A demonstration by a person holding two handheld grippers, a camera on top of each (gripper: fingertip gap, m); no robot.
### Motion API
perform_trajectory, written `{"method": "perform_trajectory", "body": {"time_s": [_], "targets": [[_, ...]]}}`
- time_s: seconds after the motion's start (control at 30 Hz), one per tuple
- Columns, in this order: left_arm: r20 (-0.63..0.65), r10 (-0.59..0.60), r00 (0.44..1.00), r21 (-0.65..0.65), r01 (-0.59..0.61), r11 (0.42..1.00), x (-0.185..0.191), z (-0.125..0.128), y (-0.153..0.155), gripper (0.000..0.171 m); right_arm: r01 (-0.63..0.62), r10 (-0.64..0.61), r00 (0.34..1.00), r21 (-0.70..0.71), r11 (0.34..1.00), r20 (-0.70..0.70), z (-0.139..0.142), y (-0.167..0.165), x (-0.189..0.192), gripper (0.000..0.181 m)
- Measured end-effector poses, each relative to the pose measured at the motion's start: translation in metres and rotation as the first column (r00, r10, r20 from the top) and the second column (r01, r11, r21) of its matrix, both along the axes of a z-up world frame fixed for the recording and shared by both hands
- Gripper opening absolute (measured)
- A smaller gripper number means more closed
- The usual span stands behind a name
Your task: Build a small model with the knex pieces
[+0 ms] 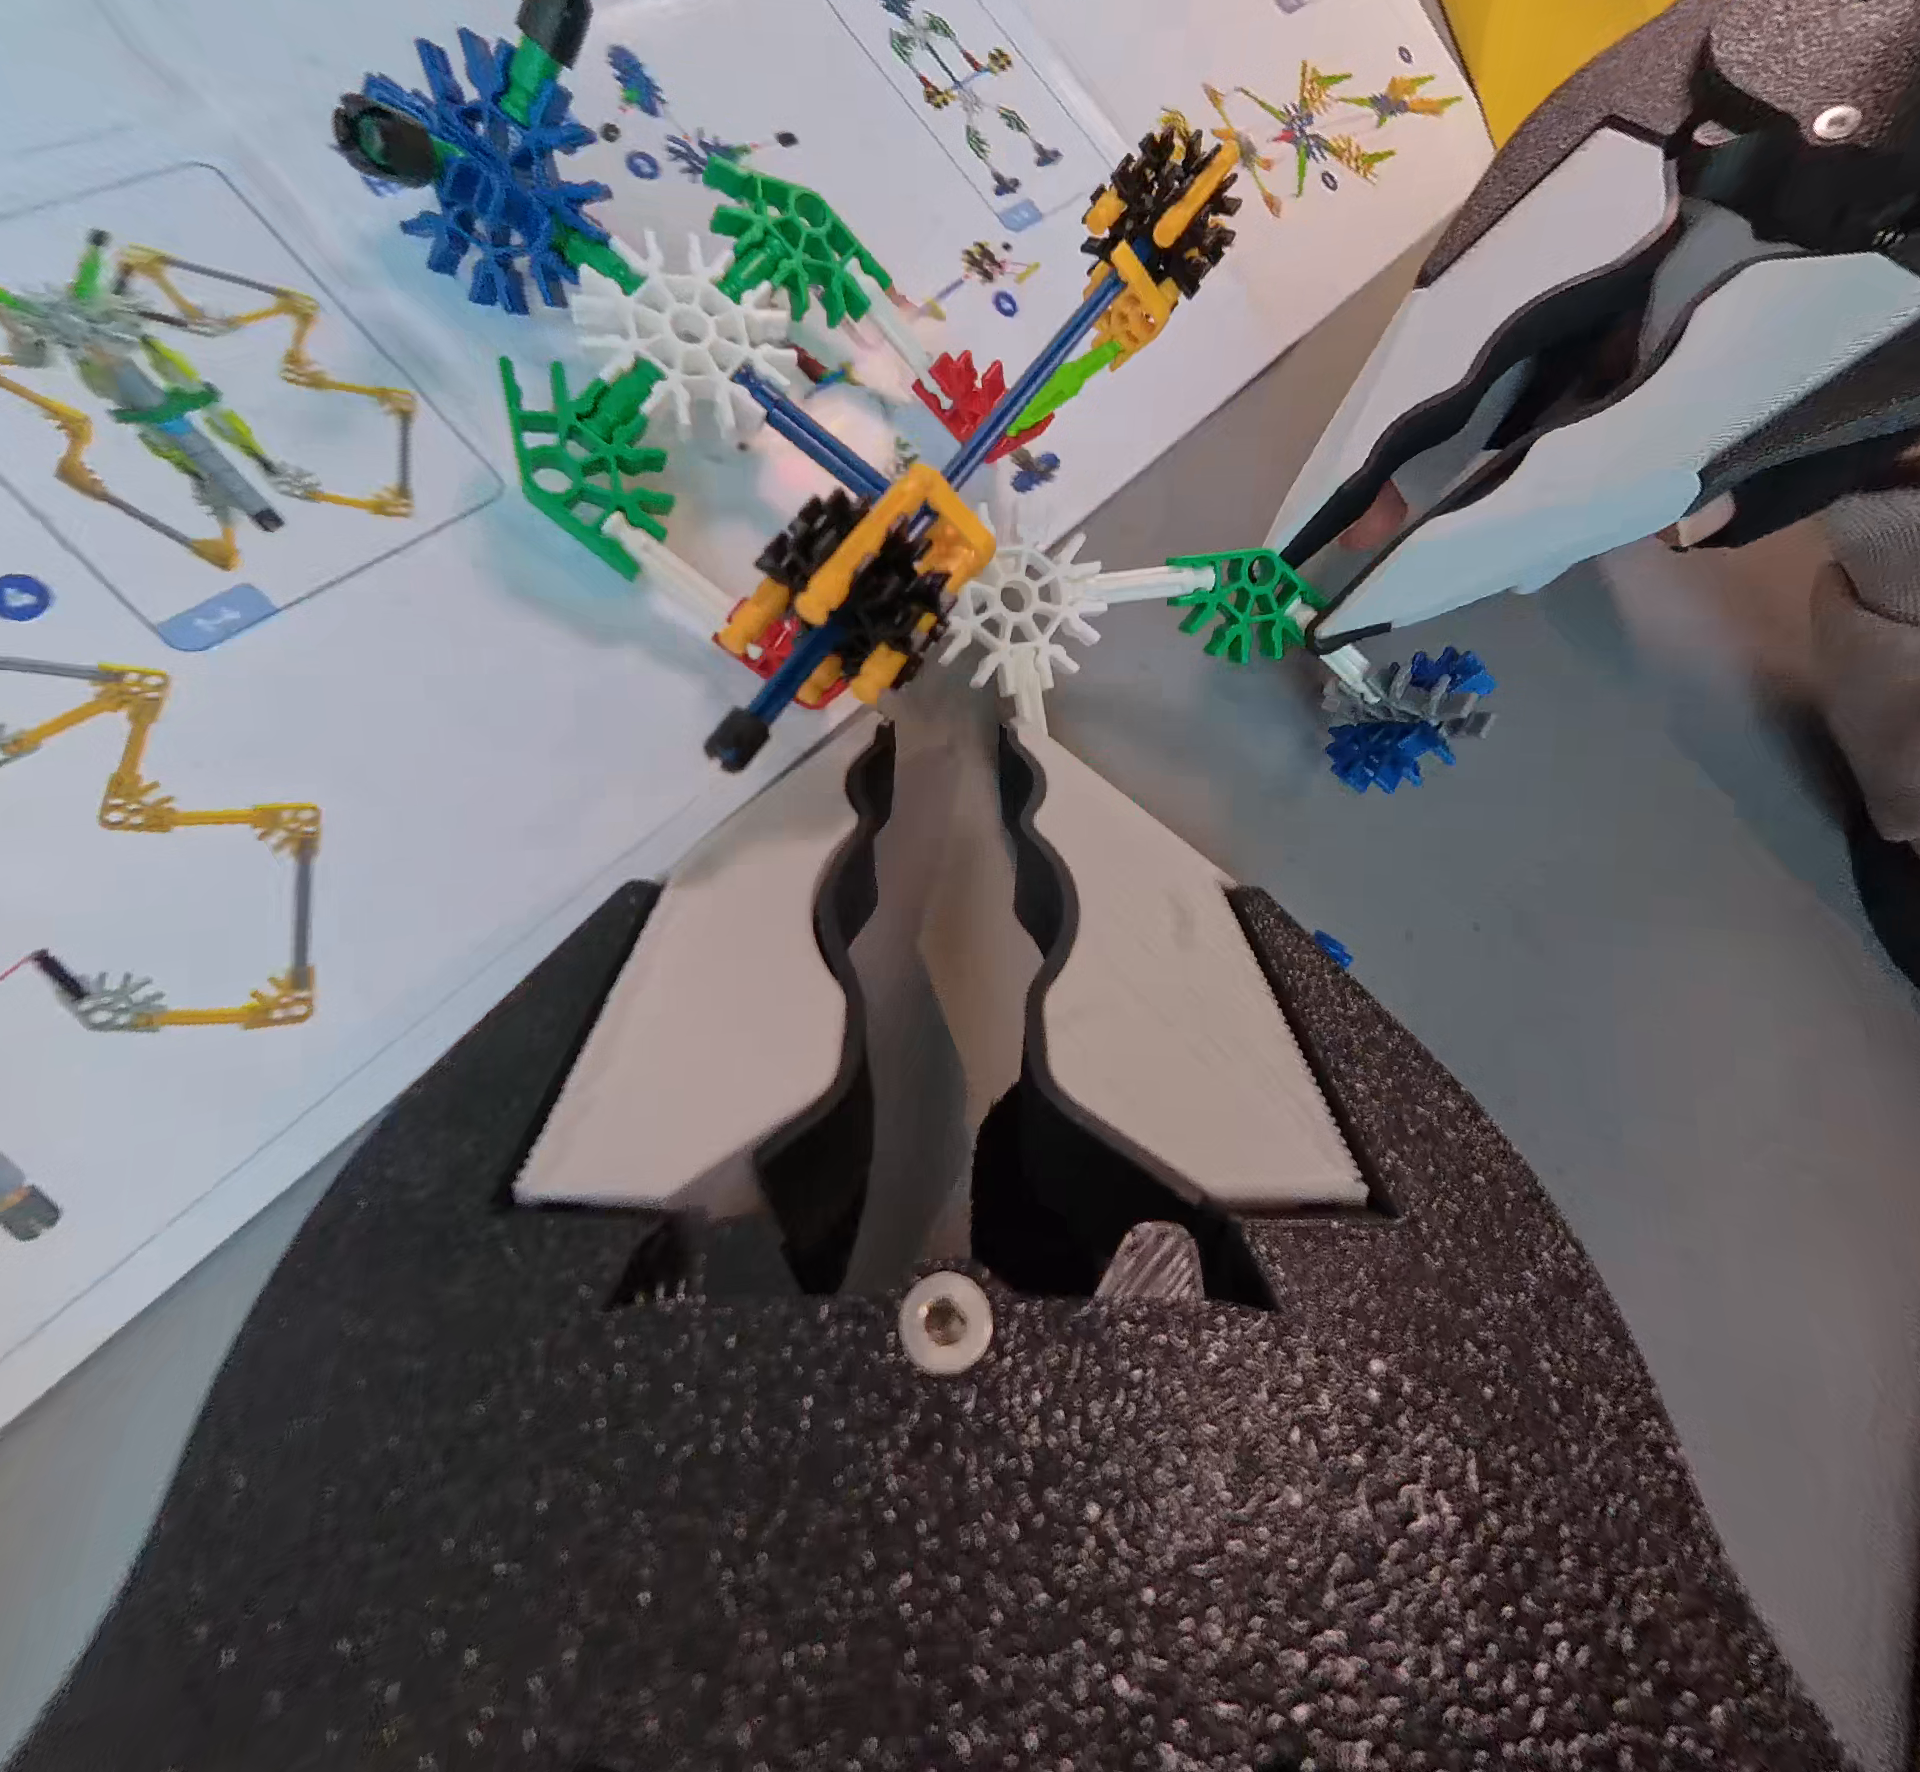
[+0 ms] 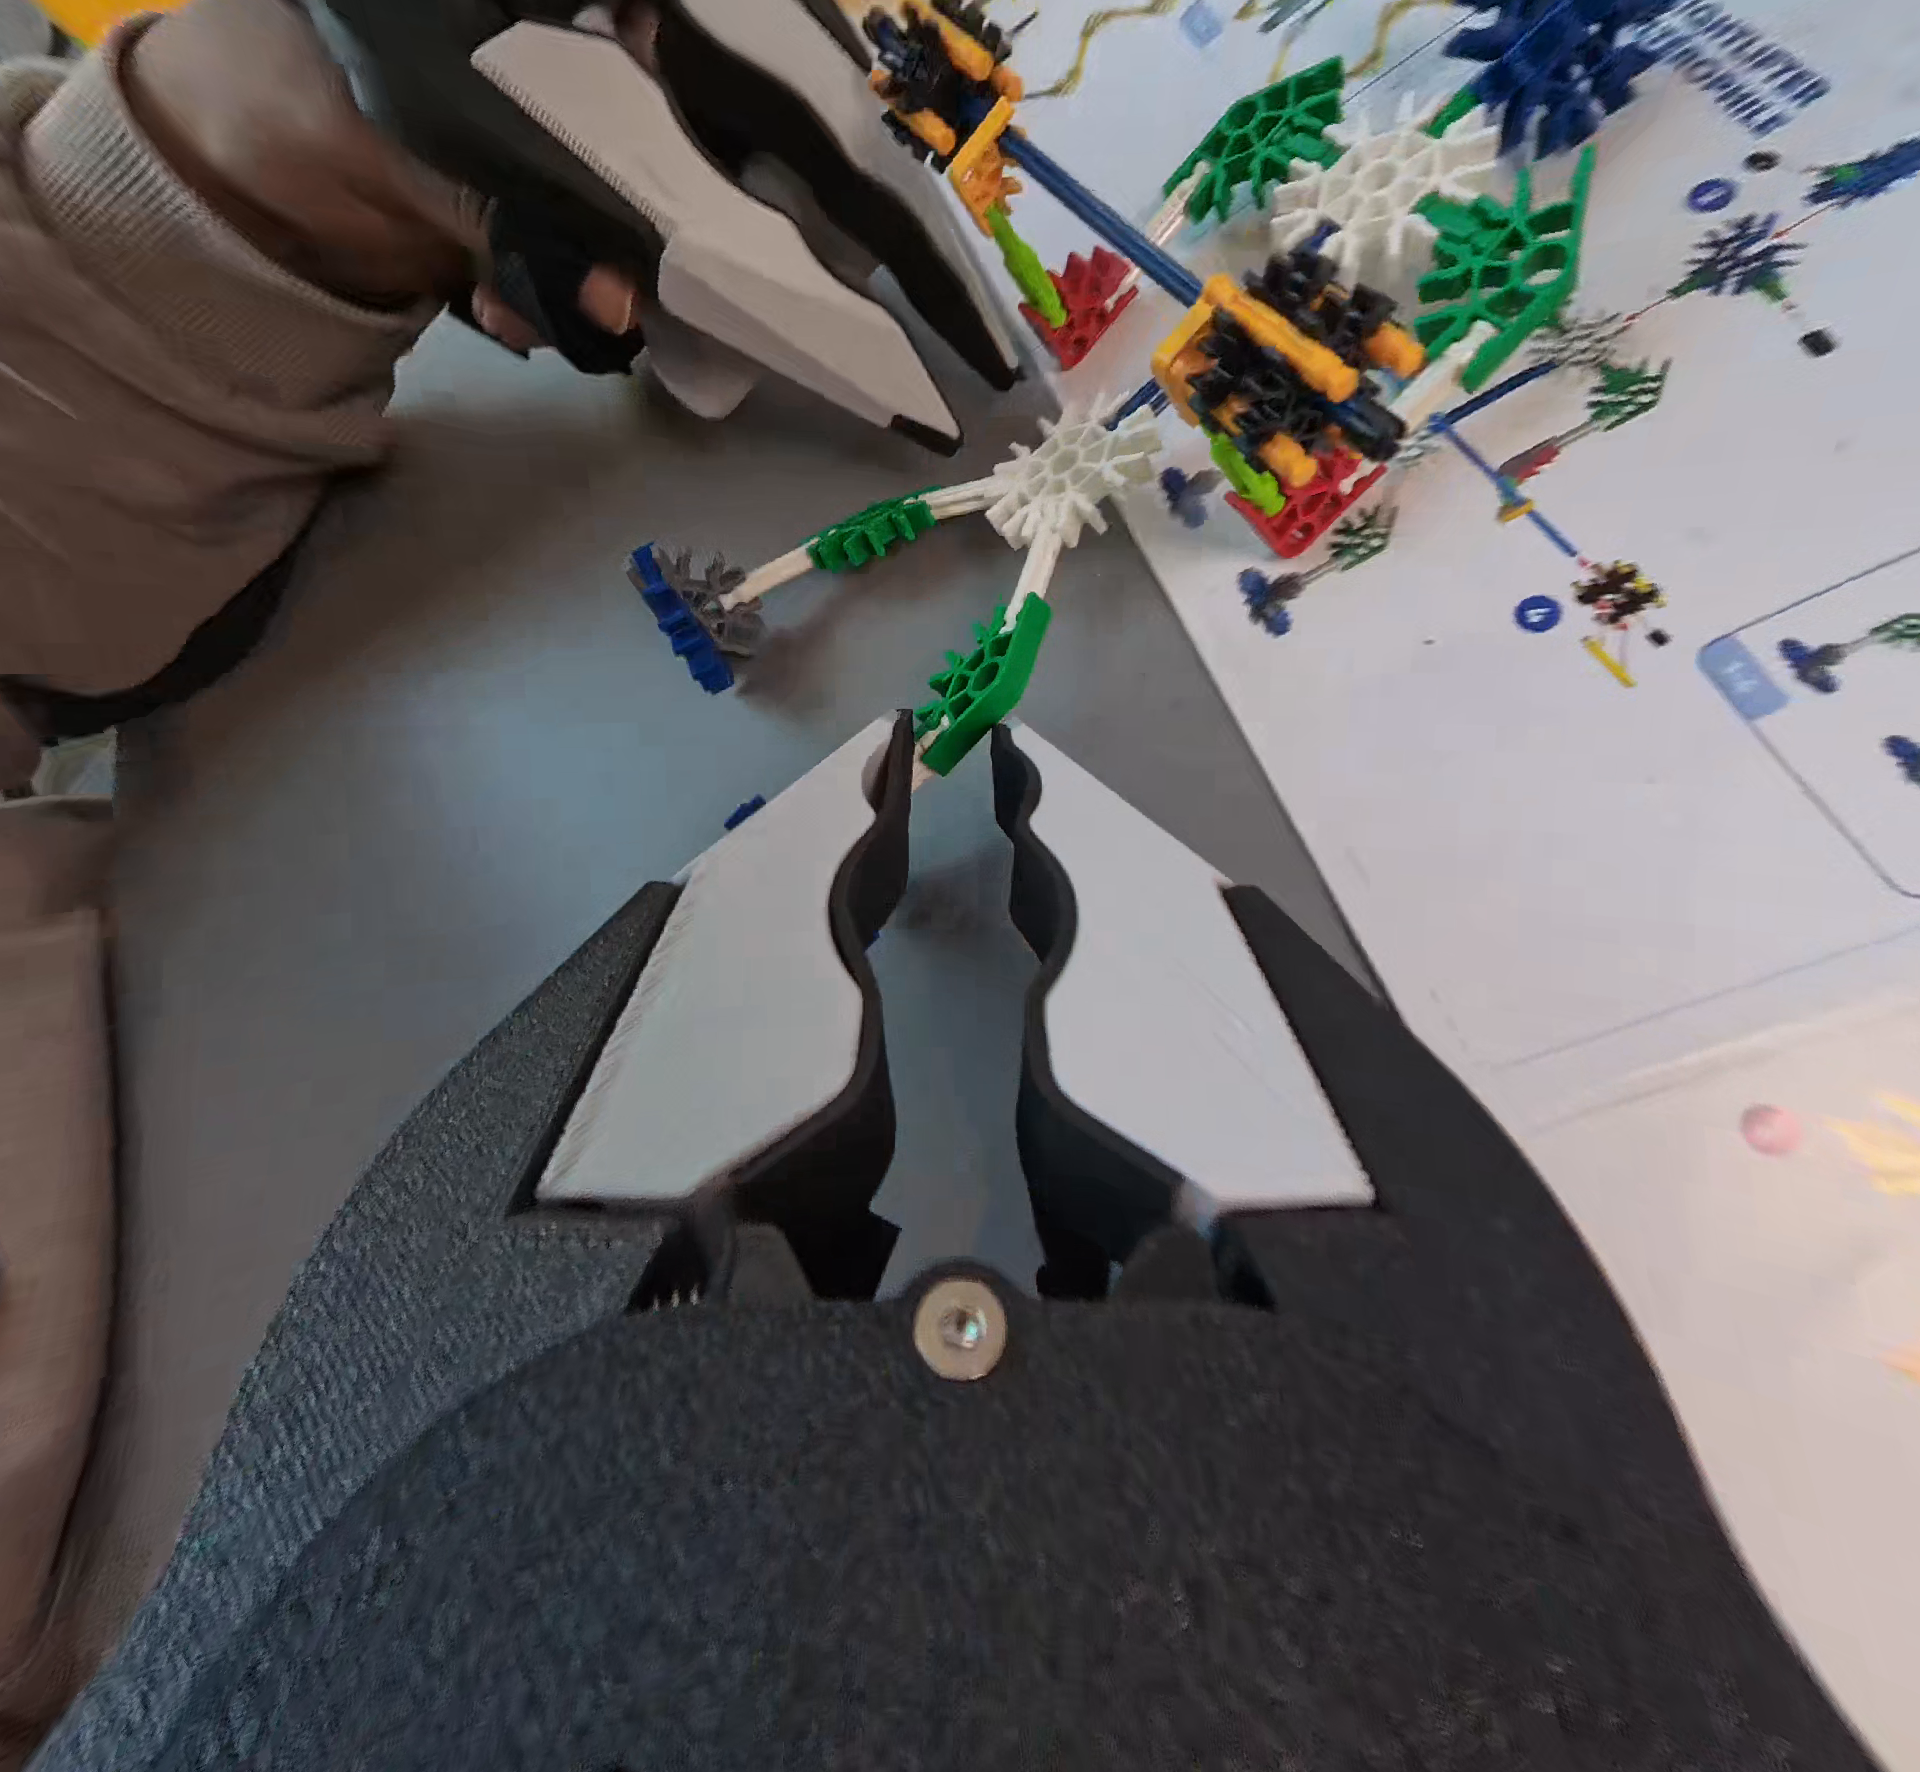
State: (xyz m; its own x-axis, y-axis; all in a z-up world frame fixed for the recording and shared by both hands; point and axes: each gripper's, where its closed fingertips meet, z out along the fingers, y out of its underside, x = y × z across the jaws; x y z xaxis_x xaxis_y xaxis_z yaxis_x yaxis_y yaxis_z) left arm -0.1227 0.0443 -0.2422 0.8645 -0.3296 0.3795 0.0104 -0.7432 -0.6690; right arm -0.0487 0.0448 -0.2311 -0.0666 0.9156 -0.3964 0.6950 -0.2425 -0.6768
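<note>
Grey surface (image 1: 1558, 1047) carries a printed instruction sheet (image 1: 312, 735) and a rod-and-connector toy model (image 1: 873, 569). From the left wrist view, the left claw (image 1: 940, 735) sits narrowly spread just short of a white snowflake connector (image 1: 1018, 605), nothing pinched; contact is unclear. From the right wrist view, the right claw (image 2: 951, 735) pinches a green fan connector (image 2: 987, 683), its lower end hidden between the fingers.
</note>
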Motion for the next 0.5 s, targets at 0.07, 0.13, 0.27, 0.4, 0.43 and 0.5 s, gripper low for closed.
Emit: {"method": "perform_trajectory", "body": {"time_s": [0.07,0.13,0.27,0.4,0.43,0.5], "targets": [[0.016,-0.069,0.998,-0.029,0.069,0.997,0.013,-0.003,-0.007,0.02,-0.07,0.07,0.997,-0.017,0.997,0.027,-0.002,-0.013,0.007,0.023],[-0.004,-0.092,0.996,-0.022,0.092,0.996,0.019,-0.003,-0.008,0.02,-0.026,0.026,1.0,-0.017,1.0,0.011,0.0,-0.007,0.001,0.031],[-0.005,-0.131,0.991,-0.031,0.131,0.991,0.027,-0.004,-0.012,0.02,0.055,-0.056,0.998,-0.066,0.996,-0.007,-0.002,0.0,-0.011,0.029],[0.005,-0.153,0.988,-0.027,0.153,0.988,0.032,-0.003,-0.013,0.019,0.051,-0.05,0.999,-0.041,0.998,0.011,-0.007,-0.006,-0.019,0.016],[0.012,-0.157,0.988,-0.026,0.157,0.987,0.033,-0.003,-0.013,0.017,0.061,-0.061,0.998,-0.01,0.998,0.014,-0.008,-0.003,-0.019,0.008],[0.041,-0.16,0.986,-0.023,0.161,0.987,0.034,-0.002,-0.014,0.017,0.056,-0.056,0.998,0.004,0.998,-0.011,-0.007,-0.003,-0.021,0.005]]}}
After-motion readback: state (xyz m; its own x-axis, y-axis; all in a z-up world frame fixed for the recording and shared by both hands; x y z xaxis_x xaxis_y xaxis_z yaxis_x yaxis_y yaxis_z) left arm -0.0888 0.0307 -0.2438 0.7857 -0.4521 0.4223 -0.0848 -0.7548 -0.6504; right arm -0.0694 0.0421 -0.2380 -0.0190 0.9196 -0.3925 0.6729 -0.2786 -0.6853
